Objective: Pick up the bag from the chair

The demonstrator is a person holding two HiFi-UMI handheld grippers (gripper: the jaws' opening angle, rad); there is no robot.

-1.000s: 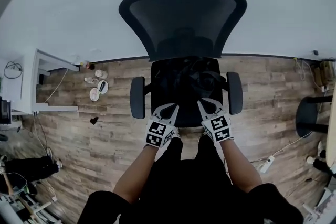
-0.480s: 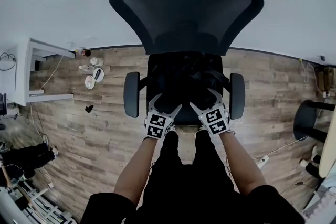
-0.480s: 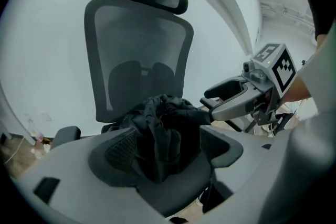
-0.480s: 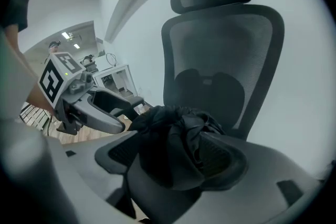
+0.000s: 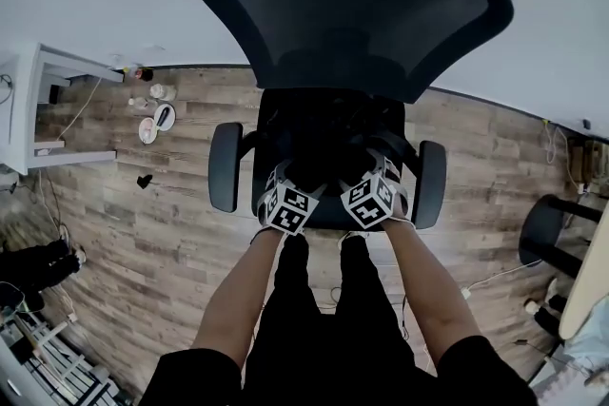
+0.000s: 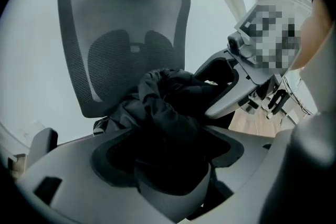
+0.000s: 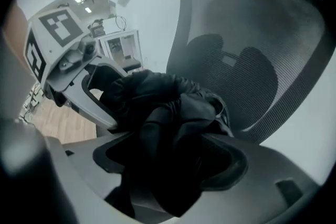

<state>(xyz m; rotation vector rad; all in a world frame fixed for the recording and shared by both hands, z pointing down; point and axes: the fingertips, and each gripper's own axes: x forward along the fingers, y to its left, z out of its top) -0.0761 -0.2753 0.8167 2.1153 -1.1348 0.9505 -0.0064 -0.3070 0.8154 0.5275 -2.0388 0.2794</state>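
A crumpled black bag [image 5: 333,143] lies on the seat of a black mesh office chair [image 5: 352,5]. Both grippers meet at the bag's near side. My left gripper [image 5: 290,178] and my right gripper [image 5: 366,174] are side by side, marker cubes up and fingertips buried in the dark fabric. In the left gripper view the bag [image 6: 168,102] bunches up in front of the backrest and runs down between the jaws of the left gripper [image 6: 168,165]. In the right gripper view the bag [image 7: 163,107] is likewise pinched in the right gripper [image 7: 168,165].
The chair's armrests [image 5: 225,166] [image 5: 429,183] flank the grippers. A white desk [image 5: 38,109] stands at the left, with small items [image 5: 152,119] on the wooden floor beside it. A black stool base [image 5: 542,228] and cables lie at the right.
Both grippers moved forward from the seat's front edge onto the bag. Their open V-shaped jaws have closed into its fabric. The head camera has come closer to the chair.
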